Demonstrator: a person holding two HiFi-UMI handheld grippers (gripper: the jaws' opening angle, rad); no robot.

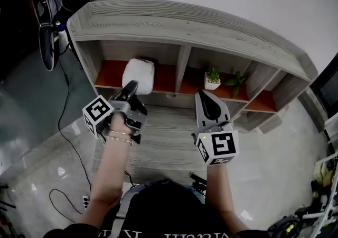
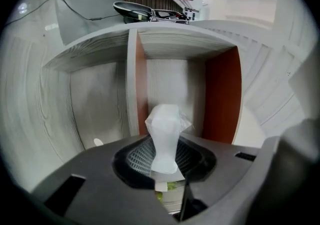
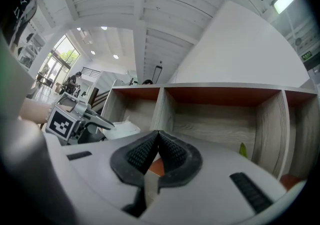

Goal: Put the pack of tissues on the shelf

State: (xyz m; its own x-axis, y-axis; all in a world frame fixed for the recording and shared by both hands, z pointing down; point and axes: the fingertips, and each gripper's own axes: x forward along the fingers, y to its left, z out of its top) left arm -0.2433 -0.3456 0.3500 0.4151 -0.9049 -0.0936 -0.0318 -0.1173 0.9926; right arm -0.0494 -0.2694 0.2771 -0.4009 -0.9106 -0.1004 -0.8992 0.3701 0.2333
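Observation:
A white pack of tissues (image 1: 138,75) is pinched at one end by my left gripper (image 1: 131,87), which is shut on it. The pack hangs in the mouth of the left compartment of the grey wooden shelf (image 1: 185,25), in front of its orange back wall. In the left gripper view the pack (image 2: 165,131) sticks up from between the ribbed pads of that gripper (image 2: 165,158), rolled onto its side. My right gripper (image 1: 203,97) is shut and empty before the middle compartment. Its pads (image 3: 170,151) meet at the tips of the gripper (image 3: 159,135). That view also shows the left gripper (image 3: 75,118) and the pack (image 3: 122,129).
A small potted plant (image 1: 213,78) and a second green plant (image 1: 236,81) stand in the middle compartment. A black cable (image 1: 63,126) runs over the glossy floor to a power strip (image 1: 86,200) at the left. A chair (image 1: 46,41) stands beside the shelf's left end.

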